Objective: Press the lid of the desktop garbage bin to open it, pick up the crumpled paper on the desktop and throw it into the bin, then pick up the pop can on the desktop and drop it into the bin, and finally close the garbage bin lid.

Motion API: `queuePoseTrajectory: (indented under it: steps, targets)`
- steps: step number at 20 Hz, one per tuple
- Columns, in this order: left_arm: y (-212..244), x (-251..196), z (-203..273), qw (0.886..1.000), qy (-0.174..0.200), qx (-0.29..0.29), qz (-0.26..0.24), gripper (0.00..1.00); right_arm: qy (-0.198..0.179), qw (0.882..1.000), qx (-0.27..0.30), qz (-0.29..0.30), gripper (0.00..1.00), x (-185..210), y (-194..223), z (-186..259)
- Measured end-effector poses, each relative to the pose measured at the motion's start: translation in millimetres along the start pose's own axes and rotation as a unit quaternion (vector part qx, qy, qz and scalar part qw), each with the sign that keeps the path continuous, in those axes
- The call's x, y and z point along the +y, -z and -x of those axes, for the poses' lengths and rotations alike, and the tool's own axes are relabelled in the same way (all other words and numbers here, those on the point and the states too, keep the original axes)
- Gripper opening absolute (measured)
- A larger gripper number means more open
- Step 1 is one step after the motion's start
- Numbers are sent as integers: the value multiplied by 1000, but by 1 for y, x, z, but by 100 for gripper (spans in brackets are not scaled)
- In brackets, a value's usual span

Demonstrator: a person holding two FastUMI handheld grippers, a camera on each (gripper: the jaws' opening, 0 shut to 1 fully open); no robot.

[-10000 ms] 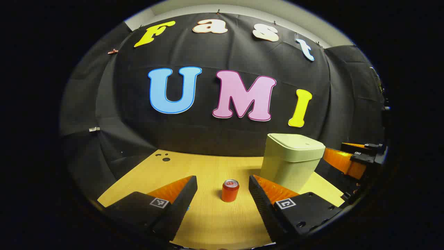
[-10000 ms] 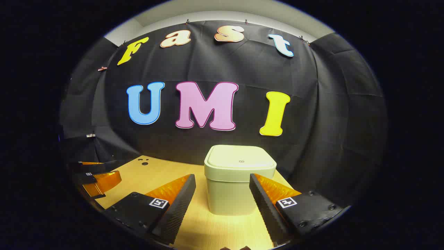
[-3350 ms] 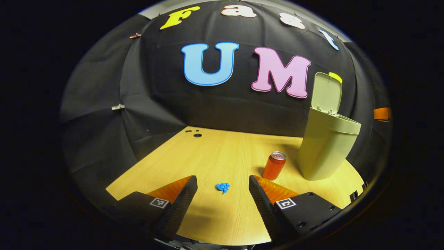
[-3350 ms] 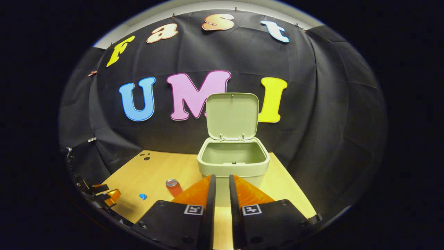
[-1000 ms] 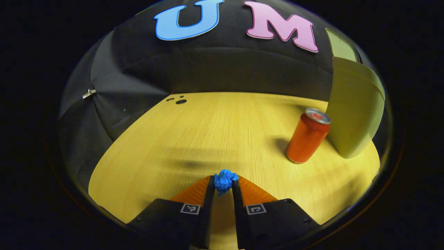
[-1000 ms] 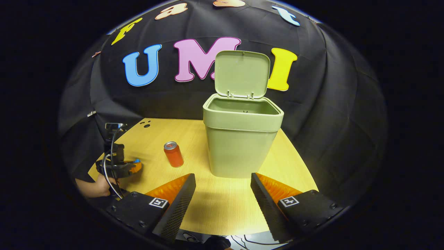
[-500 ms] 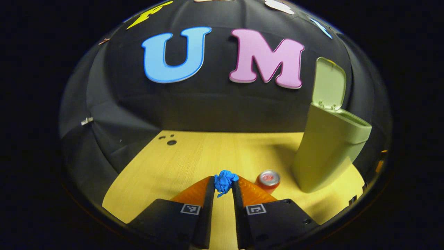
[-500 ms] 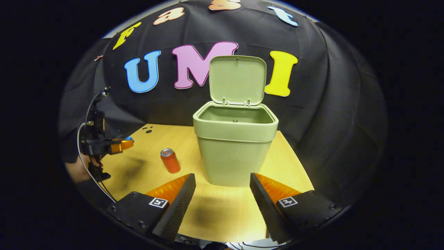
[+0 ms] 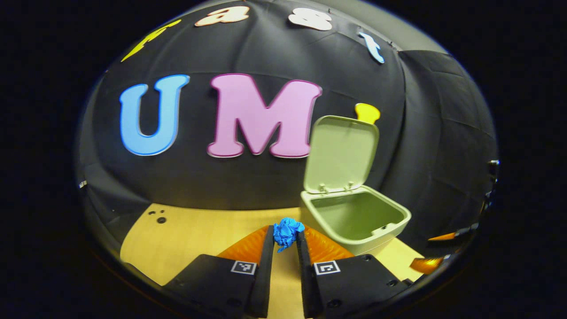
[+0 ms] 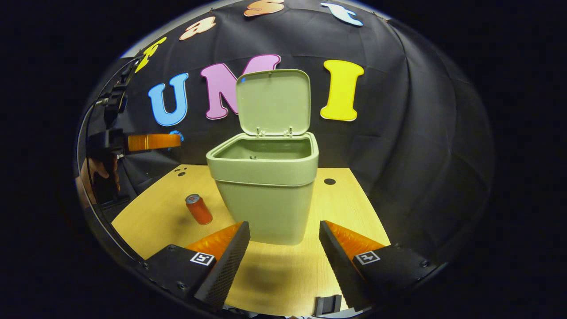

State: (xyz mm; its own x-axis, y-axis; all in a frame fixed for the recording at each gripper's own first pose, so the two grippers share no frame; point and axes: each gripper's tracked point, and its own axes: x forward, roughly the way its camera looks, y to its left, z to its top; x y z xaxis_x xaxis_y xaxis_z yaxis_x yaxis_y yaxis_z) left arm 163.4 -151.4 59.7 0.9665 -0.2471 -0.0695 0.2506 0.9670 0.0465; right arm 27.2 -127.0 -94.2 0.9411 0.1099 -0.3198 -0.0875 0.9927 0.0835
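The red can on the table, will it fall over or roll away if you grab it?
The pop can stands upright, tall and narrow, so a sideways nudge could probably tip it. Being round, it would likely roll across the table once down. Its smooth wall may be a bit slippery, and if empty it is probably light and dents easily.

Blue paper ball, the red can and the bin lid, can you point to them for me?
blue paper ball (image 9: 287,232): left gripper view, on its crumpled middle.
red can (image 10: 199,209): right gripper view, on its side.
bin lid (image 10: 272,102): right gripper view, on its raised underside.
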Motion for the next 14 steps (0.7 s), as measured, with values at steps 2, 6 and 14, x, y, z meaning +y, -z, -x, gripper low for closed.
queuePoseTrajectory:
  steps: [2,6,14]
  targets:
    - [-5,-34,-17,1000,25,-3,-2,33,1,1000,6,-6,99,-16,6,-3]
    - [-2,-78,-43,999,50,2,-13,33,0,1000,17,-13,98,-44,15,-6]
    - [4,-95,-60,998,48,13,-36,59,-11,1000,8,-12,99,-60,13,-6]
